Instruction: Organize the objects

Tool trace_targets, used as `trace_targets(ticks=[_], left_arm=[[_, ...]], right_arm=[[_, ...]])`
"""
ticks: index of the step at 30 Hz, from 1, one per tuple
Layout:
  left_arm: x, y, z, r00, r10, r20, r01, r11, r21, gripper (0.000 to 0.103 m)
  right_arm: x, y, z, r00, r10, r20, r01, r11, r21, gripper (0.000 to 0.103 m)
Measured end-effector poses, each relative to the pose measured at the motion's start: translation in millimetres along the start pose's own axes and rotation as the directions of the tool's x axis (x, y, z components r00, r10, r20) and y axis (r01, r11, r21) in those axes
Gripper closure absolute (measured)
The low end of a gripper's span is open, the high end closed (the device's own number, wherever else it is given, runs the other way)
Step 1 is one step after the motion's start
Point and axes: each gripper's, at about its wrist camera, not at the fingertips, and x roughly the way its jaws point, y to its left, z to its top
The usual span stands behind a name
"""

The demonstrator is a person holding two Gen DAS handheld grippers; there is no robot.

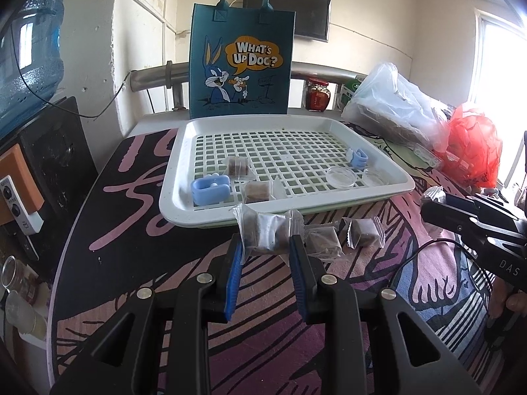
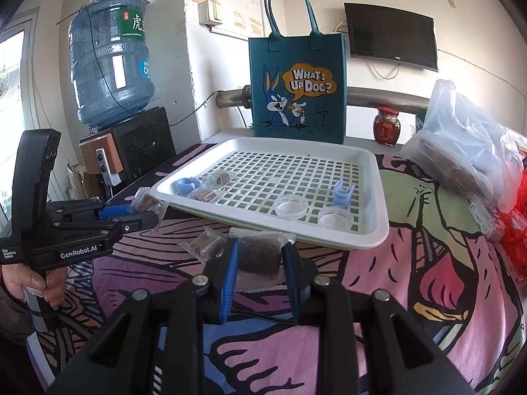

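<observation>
The left gripper (image 1: 265,247) is clamped on a clear-wrapped brown snack packet (image 1: 263,233), lifted just in front of the near rim of the white grid tray (image 1: 388,164); seen from the right wrist camera, the same tool (image 2: 145,210) comes in from the left edge with that packet (image 2: 146,201) at its tip, close to the tray's near left corner, and a hand (image 2: 31,283) grips its handle. The right gripper (image 2: 258,256) is closed on a second wrapped brown packet (image 2: 260,253), its blue pads pressing the wrapper on both sides, just short of the tray's near rim. On the printed tablecloth (image 2: 411,263) between the two tools lies another wrapped packet (image 2: 207,247); the left wrist view shows two loose packets there, one (image 1: 324,242) beside the left tool's right finger and one (image 1: 362,232) a little further right. Inside the tray, two wrapped packets (image 1: 237,166) (image 1: 257,192) sit near its near left corner, next to a blue plastic clip (image 1: 210,189); a second blue clip (image 1: 357,158) stands toward the right side, with two clear round lids (image 1: 341,176) (image 1: 375,177) by the near right corner. Behind the tray's far edge a teal cartoon tote bag (image 1: 240,59) stands upright, and a red-lidded jar (image 1: 318,93) sits to its right
</observation>
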Motion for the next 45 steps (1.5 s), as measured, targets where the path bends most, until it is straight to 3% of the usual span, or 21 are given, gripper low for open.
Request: trace_targets(ticks=[45], left_arm=[[2.6,0.5,-0.9,1.000,-0.022,-0.009,0.022,1.000,-0.011,0.076]], right_arm=[[3.8,-4.4,-0.2,1.000,0.024,-0.013,-0.024,1.000,0.020,0.077]])
